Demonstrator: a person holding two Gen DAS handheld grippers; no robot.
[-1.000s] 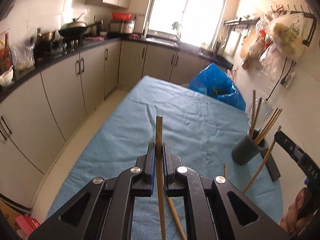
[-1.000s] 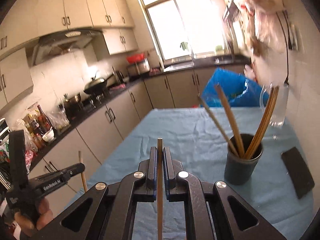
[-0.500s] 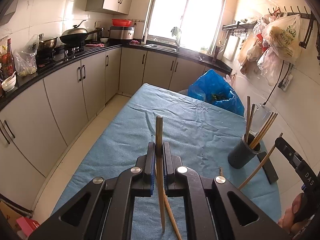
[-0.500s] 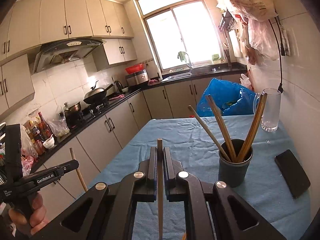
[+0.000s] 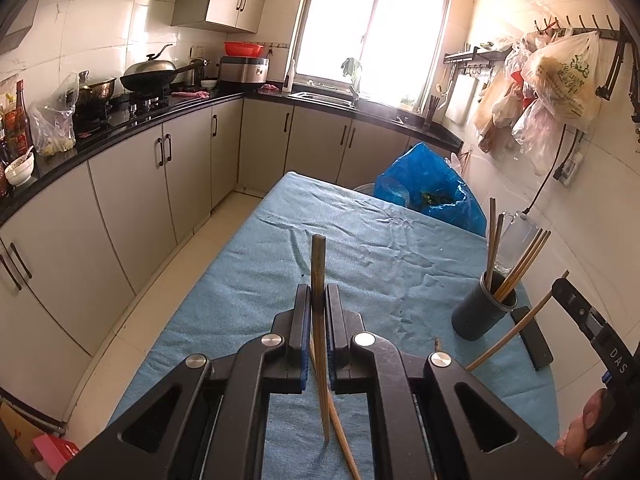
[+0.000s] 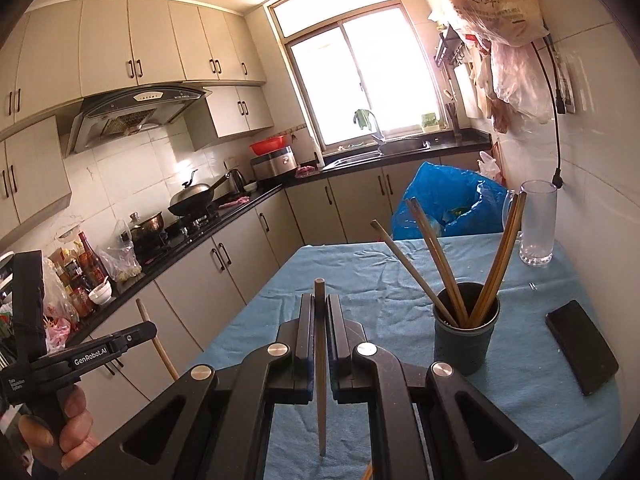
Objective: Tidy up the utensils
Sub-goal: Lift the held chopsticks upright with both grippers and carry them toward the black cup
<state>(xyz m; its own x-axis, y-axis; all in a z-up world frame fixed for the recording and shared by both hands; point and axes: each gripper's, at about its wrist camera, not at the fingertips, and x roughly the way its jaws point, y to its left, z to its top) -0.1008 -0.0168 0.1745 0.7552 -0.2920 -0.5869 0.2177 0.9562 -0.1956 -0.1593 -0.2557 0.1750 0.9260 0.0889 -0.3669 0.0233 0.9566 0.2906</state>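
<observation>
The left black two-finger gripper (image 5: 318,304) is clamped on a brown wooden chopstick (image 5: 319,280), held above the rectangular table under a wrinkled blue cloth (image 5: 360,248). The right black two-finger gripper (image 6: 319,312) likewise pinches a second brown wooden chopstick (image 6: 320,320). A dark cylindrical holder (image 6: 466,334) full of chopsticks stands on the cloth's right side, near a flat black phone (image 6: 582,346) and a clear glass jug (image 6: 537,222). Beige cabinets (image 5: 132,196) under a black countertop (image 5: 120,124) line the kitchen wall; a blue plastic bag (image 5: 428,188) sits beyond the table's far end.
</observation>
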